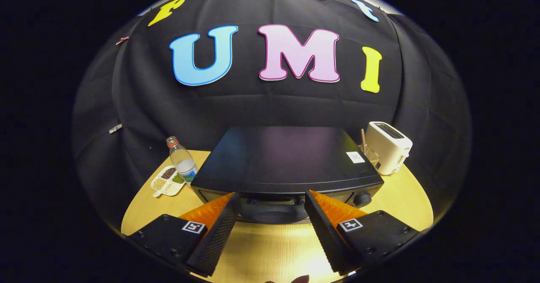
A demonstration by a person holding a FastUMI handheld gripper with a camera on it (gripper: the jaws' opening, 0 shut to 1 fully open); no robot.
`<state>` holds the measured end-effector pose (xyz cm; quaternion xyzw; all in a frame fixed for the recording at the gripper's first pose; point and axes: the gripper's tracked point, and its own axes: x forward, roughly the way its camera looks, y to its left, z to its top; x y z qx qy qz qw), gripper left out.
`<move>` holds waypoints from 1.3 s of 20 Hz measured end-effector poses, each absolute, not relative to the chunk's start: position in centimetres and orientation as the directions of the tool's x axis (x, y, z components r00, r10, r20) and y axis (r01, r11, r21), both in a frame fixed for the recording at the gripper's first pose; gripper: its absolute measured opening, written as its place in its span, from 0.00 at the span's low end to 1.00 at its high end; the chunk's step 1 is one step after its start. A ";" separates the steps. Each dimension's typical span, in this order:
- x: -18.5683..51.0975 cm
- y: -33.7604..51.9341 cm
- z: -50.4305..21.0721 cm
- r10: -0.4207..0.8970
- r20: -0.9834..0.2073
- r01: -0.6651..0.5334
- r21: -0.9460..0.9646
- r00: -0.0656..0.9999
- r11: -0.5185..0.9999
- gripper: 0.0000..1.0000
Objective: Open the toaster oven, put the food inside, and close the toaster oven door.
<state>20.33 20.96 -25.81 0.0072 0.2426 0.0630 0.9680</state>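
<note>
Gripper (270, 198) was spread wide, nothing held, its two fingers (219, 222) raised above the near part of the table (270, 249) and pointed at the front of the toaster oven (287, 160). Toaster oven, black and boxy, sat at the middle of the round wooden table, front face toward the gripper. Door (272, 209) appeared closed, its handle (272, 198) running along the upper front, lying between the two fingertips in line of sight; contact between fingers and handle could not be determined, though both fingertips looked close to the oven's front edge. A round knob (362, 199) showed on the front at the side of the right finger. A small white sticker (355, 157) sat on the oven's top near its right rear corner. By the table's left edge, beside the oven, stood a clear plastic bottle (181, 158) with a red cap, upright, part filled. Just in front of the bottle lay a white divided tray (168, 181) holding small portions of grains or beans in separate compartments, brown, green and pale. At the table's right rear, beside the oven's back corner, stood a white pop-up toaster (387, 147), with a thin wooden stick (363, 141) and something clear between it and the oven. Black cloth wall (139, 106) closed off the scene behind the table.
</note>
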 end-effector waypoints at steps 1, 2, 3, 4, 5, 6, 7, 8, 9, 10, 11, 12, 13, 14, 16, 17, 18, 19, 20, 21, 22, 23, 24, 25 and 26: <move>20.6 21.1 -26.1 0.122 -0.474 -0.113 0.047 0.872 0.992 0.99; 20.9 21.1 -26.5 0.120 -0.482 -0.109 0.052 0.868 0.993 0.98; 21.1 21.2 -26.9 0.118 -0.491 -0.104 0.055 0.863 0.993 0.98; 21.2 21.2 -27.3 0.115 -0.501 -0.101 0.055 0.858 0.993 0.98; 21.2 21.2 -27.8 0.111 -0.516 -0.100 0.049 0.849 0.994 0.98; 21.6 21.4 -27.5 0.114 -0.501 -0.106 0.045 0.858 0.993 0.98; 21.7 21.3 -27.8 0.117 -0.502 -0.107 0.049 0.857 0.993 0.99; 21.7 21.1 -28.1 0.113 -0.513 -0.095 0.061 0.851 0.994 0.98; 21.6 21.1 -27.8 0.113 -0.506 -0.086 0.076 0.855 0.993 0.99; 21.3 21.2 -27.9 0.112 -0.514 -0.089 0.068 0.850 0.994 0.99; 21.3 21.0 -27.9 0.111 -0.508 -0.097 0.054 0.854 0.994 0.98; 21.0 20.9 -28.0 0.110 -0.506 -0.096 0.053 0.855 0.994 0.99; 20.0 20.9 -28.2 0.110 -0.502 -0.093 0.058 0.858 0.994 0.99; 18.9 20.9 -28.2 0.109 -0.499 -0.089 0.064 0.860 0.994 0.99; 17.0 20.7 -28.8 0.104 -0.499 -0.086 0.059 0.861 0.995 0.99; 16.1 20.5 -29.4 0.099 -0.502 -0.083 0.054 0.859 0.995 0.99; 14.9 20.4 -30.0 0.093 -0.509 -0.080 0.048 0.856 0.996 0.99; 13.9 20.3 -30.8 0.087 -0.521 -0.076 0.042 0.849 0.996 0.99; 12.9 20.2 -31.6 0.081 -0.535 -0.071 0.039 0.841 0.997 0.98; 11.9 20.0 -32.6 0.075 -0.555 -0.065 0.037 0.828 0.997 0.98; 10.9 19.9 -33.7 0.071 -0.578 -0.060 0.038 0.813 0.997 0.98; 10.1 19.8 -34.6 0.068 -0.598 -0.055 0.040 0.799 0.998 0.98; 9.1 19.7 -35.9 0.070 -0.629 -0.048 0.051 0.774 0.998 0.98; 8.2 19.7 -36.8 0.075 -0.654 -0.039 0.069 0.753 0.997 0.99; 7.5 19.6 -37.5 0.076 -0.675 -0.029 0.081 0.734 0.996 0.99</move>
